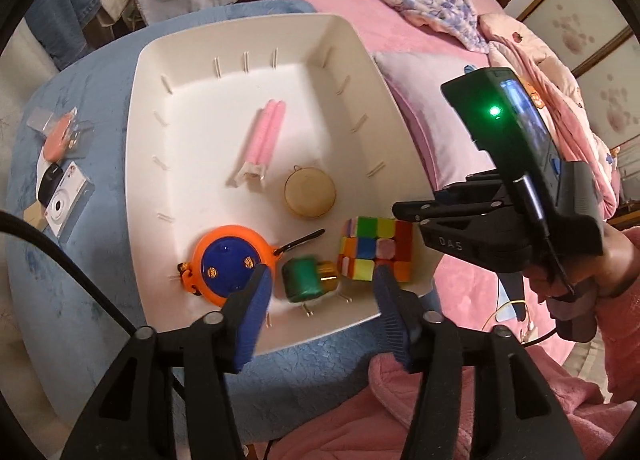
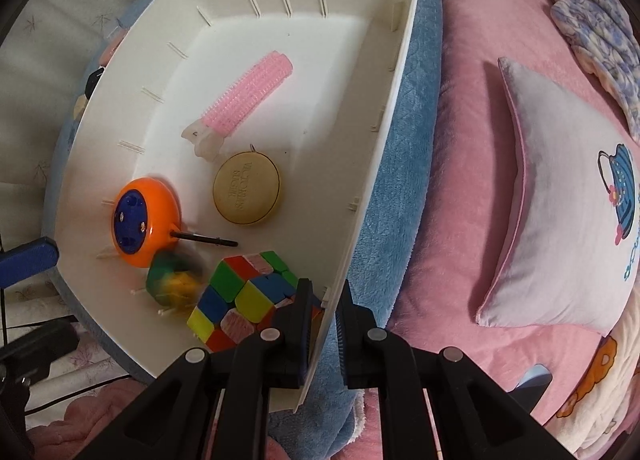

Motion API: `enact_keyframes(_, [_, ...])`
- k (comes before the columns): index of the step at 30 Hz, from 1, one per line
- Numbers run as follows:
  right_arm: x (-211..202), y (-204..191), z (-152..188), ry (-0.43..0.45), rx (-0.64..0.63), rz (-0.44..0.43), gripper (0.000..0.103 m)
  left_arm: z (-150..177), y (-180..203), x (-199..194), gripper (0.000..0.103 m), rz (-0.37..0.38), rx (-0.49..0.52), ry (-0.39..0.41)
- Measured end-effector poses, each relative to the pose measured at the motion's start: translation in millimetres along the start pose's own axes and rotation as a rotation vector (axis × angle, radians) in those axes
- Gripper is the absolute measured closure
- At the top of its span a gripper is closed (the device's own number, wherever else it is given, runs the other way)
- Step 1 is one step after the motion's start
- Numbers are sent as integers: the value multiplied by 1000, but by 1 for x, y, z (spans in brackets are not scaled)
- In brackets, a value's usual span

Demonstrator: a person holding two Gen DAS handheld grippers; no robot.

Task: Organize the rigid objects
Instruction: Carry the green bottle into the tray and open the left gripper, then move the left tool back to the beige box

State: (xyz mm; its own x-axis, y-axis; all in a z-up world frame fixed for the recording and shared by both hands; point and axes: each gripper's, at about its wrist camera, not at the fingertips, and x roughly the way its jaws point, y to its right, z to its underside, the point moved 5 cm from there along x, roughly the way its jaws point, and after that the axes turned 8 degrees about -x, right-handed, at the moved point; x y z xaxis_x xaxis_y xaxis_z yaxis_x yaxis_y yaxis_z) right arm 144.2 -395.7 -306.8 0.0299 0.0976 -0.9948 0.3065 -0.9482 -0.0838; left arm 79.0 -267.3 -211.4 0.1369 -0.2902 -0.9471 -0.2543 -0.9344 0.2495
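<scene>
Nearest the lens in the left wrist view, the left gripper [image 1: 320, 280] is seen with its blue pads spread apart above the near edge of a white tray [image 1: 152, 72]; nothing is pressed between them. A small green bottle with a gold cap [image 1: 306, 278], blurred, lies in the tray below the gap, apart from both pads.

Blue bedding [image 1: 88, 108] is spread under the tray, and pink bedding [image 2: 472, 108] with a pale cushion [image 2: 568, 196] is seen beside it.

The tray's side wall is clamped by the right gripper [image 2: 323, 312], one pad inside the wall and one outside, jaws narrowed onto it.

Inside the tray, a multicoloured puzzle cube [image 1: 376, 250] is found in the near corner, just beside the bottle. An orange and blue round toy [image 1: 230, 260] with a thin black rod sits on the bottle's other side. A pink hair roller clip [image 1: 262, 140] lies toward the middle, and a round tan case [image 1: 309, 194] is placed between it and the cube.
</scene>
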Motion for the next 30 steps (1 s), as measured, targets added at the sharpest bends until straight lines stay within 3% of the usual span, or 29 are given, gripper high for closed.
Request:
enact_keyframes(6, [0, 0, -1, -1, 23, 5, 92, -1, -9, -7, 32, -9, 7, 32])
enact_keyframes(13, [1, 2, 0, -1, 84, 21, 94, -3, -36, -18, 31, -31, 0, 65])
enact_keyframes(30, [2, 5, 2, 0, 292, 84, 95, -13, -157, -46, 31, -107, -89, 68])
